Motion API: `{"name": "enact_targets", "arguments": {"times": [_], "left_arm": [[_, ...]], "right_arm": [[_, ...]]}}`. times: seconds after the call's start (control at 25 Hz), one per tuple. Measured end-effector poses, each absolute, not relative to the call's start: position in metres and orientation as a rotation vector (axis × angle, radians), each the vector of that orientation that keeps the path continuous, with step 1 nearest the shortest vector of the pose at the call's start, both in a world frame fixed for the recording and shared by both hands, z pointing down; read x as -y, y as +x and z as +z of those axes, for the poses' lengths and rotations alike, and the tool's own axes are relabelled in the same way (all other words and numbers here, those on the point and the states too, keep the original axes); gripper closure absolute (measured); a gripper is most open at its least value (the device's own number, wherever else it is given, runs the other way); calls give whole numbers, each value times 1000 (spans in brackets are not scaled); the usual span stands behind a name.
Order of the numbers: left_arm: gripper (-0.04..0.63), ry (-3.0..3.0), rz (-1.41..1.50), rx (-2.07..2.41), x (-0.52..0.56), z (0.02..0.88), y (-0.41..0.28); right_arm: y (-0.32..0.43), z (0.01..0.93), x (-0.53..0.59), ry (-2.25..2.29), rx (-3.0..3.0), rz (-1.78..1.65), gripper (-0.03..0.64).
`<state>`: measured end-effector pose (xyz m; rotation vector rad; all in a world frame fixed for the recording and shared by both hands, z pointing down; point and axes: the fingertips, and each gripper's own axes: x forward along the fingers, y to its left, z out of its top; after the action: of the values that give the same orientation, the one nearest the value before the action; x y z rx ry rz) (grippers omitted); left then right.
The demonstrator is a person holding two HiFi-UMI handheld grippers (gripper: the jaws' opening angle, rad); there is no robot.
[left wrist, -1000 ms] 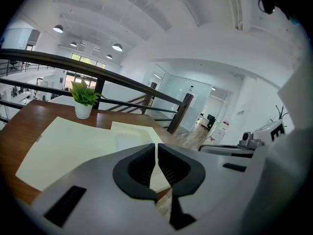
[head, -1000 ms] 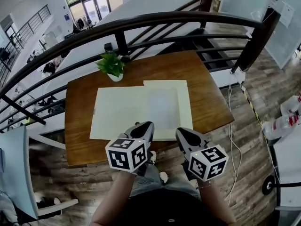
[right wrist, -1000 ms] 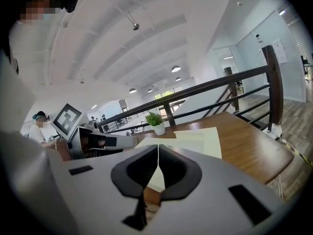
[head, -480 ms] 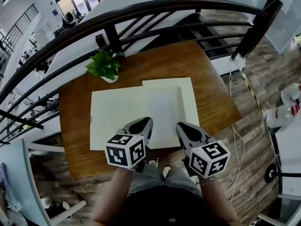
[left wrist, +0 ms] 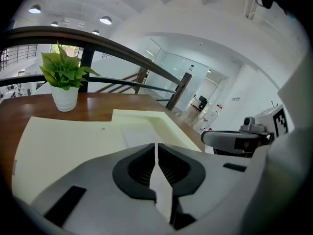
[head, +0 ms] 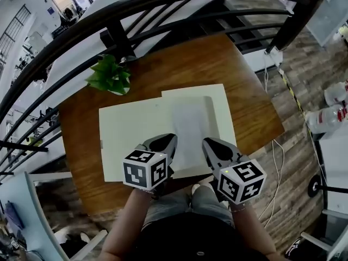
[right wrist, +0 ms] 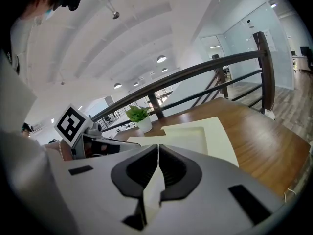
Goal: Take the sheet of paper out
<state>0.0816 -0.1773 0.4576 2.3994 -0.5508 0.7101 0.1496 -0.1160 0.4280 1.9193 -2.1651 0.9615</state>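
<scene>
An open cream folder (head: 130, 137) lies flat on the wooden table (head: 239, 64). A white sheet of paper (head: 190, 125) rests on the folder's right half. Both grippers hover side by side over the folder's near edge. My left gripper (head: 163, 141) is shut with nothing between its jaws, just left of the sheet's near end. My right gripper (head: 210, 144) is also shut and empty, just right of it. The left gripper view has the shut jaw tips (left wrist: 156, 148) in front of the sheet (left wrist: 139, 133). In the right gripper view the shut jaw tips (right wrist: 158, 151) face the folder (right wrist: 215, 131).
A potted plant (head: 109, 76) stands at the table's far left corner, beyond the folder. A dark railing (head: 163, 4) curves behind the table. On the wood floor to the right lie a cable (head: 272, 145) and white items (head: 326, 116). The person's legs are below the near table edge.
The head view has moved in over the table, so the folder and sheet now sit nearer and lower. Both grippers stay shut and have edged forward over the folder's near edge.
</scene>
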Motion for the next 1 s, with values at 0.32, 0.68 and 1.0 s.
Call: {"name": "enact_targets", "arguments": {"times": [0.32,0.68,1.0], "left_arm": [[565,2351,836,488,185,494,83],[507,2318,918,443,192,521,93],[482,2277,1019,381,188,548,102]], "right_arm": [[158,450,127,1952,2086,1059,589],[164,466,131,1980,2028,1125,589],[168,474,127,2006,1984,1166,589]]}}
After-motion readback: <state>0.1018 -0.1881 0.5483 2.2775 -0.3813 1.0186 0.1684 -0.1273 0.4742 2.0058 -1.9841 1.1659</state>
